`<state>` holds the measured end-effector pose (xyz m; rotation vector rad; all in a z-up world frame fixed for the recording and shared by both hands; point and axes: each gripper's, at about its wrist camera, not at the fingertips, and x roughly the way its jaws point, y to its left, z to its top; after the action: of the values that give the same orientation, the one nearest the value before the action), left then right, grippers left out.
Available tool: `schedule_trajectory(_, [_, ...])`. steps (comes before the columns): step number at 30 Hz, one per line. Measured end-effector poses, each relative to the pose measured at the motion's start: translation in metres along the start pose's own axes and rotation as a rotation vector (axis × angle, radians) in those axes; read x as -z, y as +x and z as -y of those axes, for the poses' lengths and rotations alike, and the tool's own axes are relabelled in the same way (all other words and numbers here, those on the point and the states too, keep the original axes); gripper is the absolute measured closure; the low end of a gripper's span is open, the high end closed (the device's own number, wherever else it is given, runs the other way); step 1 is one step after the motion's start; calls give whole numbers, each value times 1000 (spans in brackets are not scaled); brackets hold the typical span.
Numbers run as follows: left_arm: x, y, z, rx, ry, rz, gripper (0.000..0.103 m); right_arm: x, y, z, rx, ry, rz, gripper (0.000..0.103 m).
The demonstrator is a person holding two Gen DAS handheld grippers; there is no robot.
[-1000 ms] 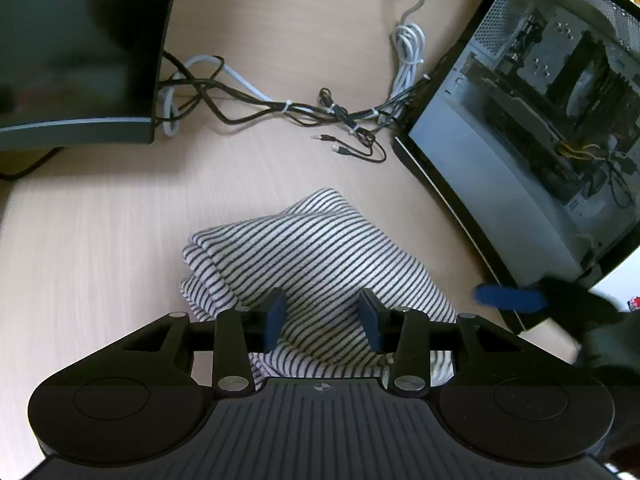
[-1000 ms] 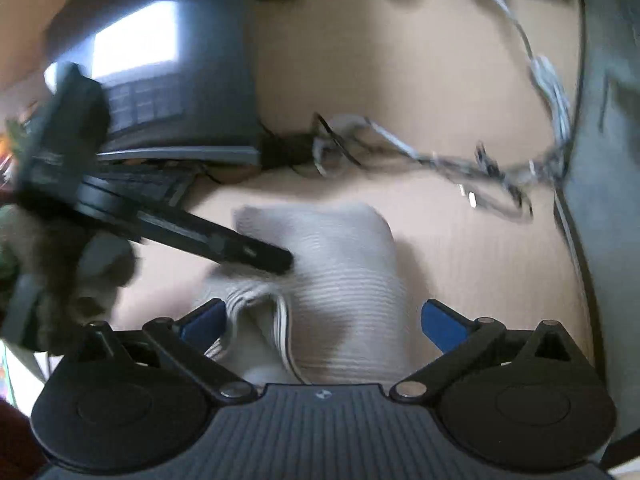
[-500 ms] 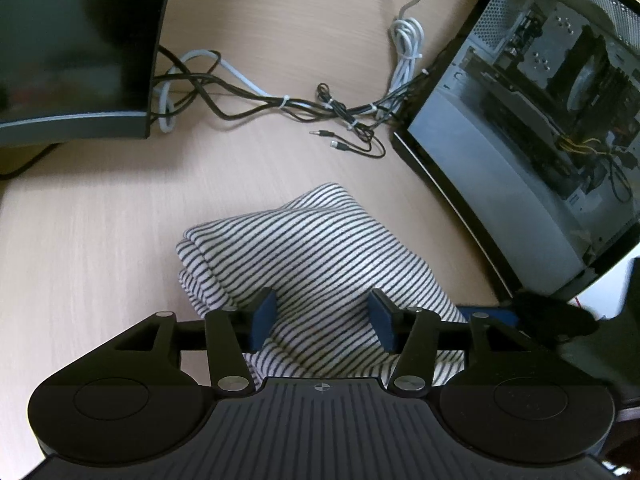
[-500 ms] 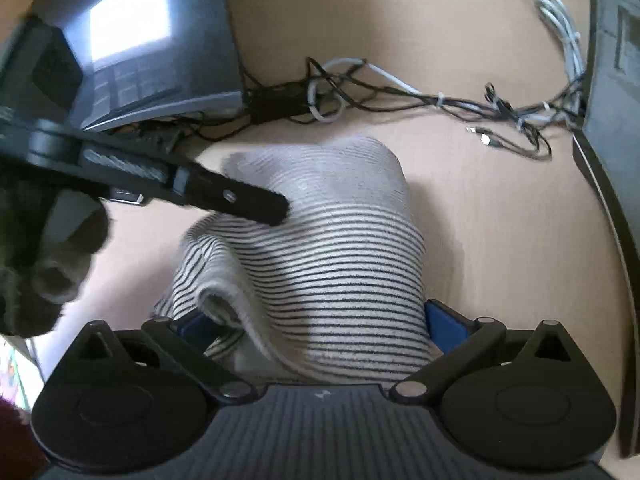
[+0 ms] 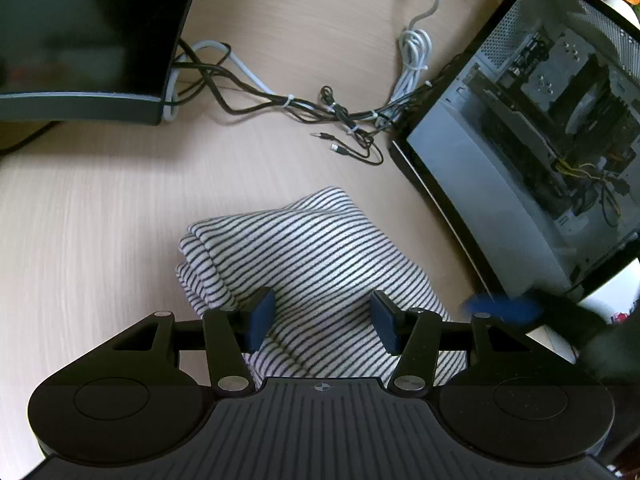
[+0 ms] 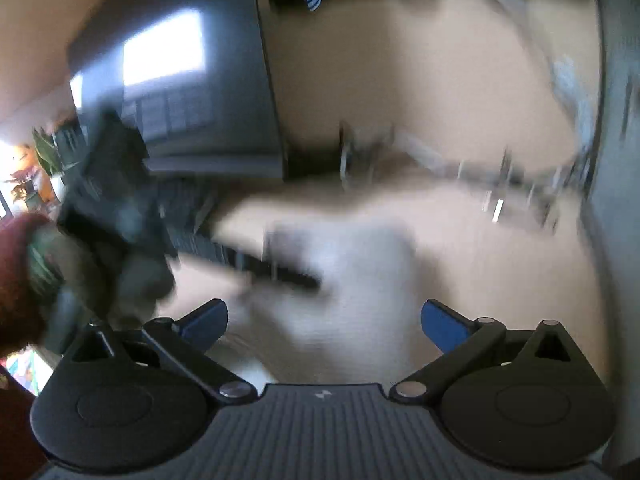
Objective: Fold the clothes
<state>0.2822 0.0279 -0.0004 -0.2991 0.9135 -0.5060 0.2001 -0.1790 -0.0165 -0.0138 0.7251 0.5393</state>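
A black-and-white striped garment [image 5: 304, 264] lies folded in a compact bundle on the light wooden desk [image 5: 100, 240]. My left gripper [image 5: 322, 324] is open, its blue pads straddling the near part of the bundle just above it. My right gripper [image 6: 324, 322] is open wide over the same garment [image 6: 360, 280], which is badly blurred in the right wrist view. The right gripper's blue fingertip [image 5: 500, 308] shows at the right of the left wrist view. The left gripper's black finger [image 6: 280, 276] crosses the bundle in the right wrist view.
A dark monitor [image 5: 80, 40] stands at the back left. A tangle of cables [image 5: 320, 108] runs across the back. An open computer case [image 5: 540, 140] stands at the right, close to the garment. A keyboard [image 6: 200, 236] lies at the left.
My left gripper has opened wider over the bundle. My right gripper dipped low around the garment, then pulled back and up; its view is now motion-blurred. The bundle keeps its place.
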Motion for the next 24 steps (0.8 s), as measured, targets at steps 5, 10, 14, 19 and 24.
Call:
schedule_trajectory(5, [2, 0, 2, -16, 9, 1, 41, 28, 29, -37, 166, -184, -13, 0])
schedule_trajectory(10, [3, 2, 3, -15, 16, 3, 36, 24, 30, -35, 162, -145, -38, 0])
schedule_trajectory(14, [4, 3, 6, -14, 30, 2, 31, 21, 33, -38, 185, -109, -61, 0])
schedule_trajectory(19, [4, 5, 9, -12, 44, 1, 27, 19, 32, -29, 162, -67, -94, 0])
schedule_trajectory(24, [3, 6, 9, -12, 52, -2, 26, 15, 25, -24, 137, -63, -87, 0])
